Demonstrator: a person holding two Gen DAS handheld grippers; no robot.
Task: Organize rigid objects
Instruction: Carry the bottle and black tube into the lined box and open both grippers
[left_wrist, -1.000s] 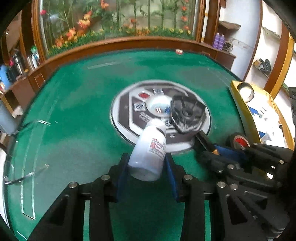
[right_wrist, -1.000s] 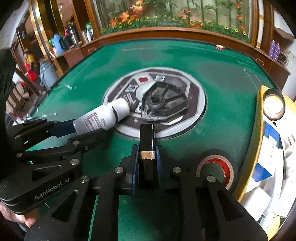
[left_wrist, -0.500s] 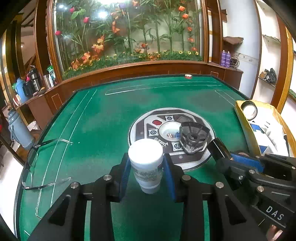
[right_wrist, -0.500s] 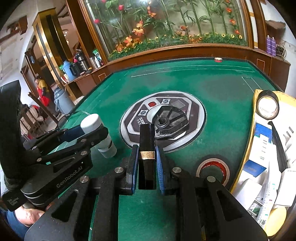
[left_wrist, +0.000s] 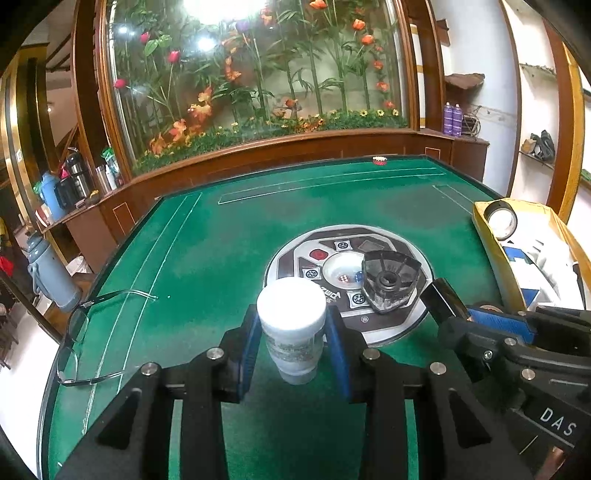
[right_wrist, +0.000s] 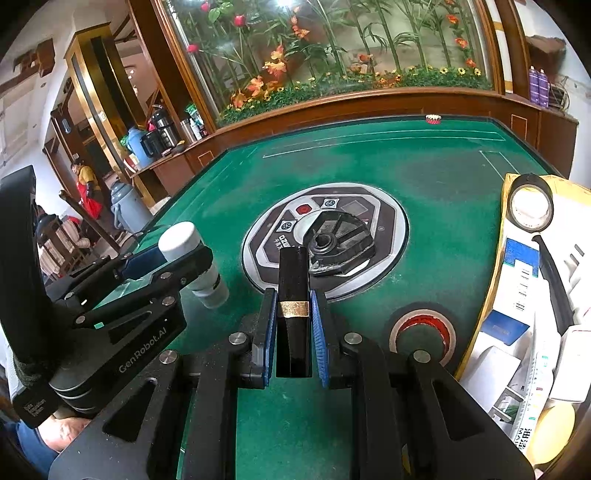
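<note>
over the green felt table (left_wrist: 207, 258), your left gripper (left_wrist: 291, 332) has its blue pads clamped on the white plastic bottle with a white cap (left_wrist: 291, 325), held upright, base just above or on the felt, can't tell which. your right gripper (right_wrist: 293, 328) is pinched narrow on the black rectangular bar with a gold band (right_wrist: 293, 295), tip pointing at the black ribbed plastic disc (right_wrist: 338, 243) lying on the round grey centre panel (right_wrist: 384, 229). red-cored tape roll (right_wrist: 421, 332) sits near your right fingers.
</note>
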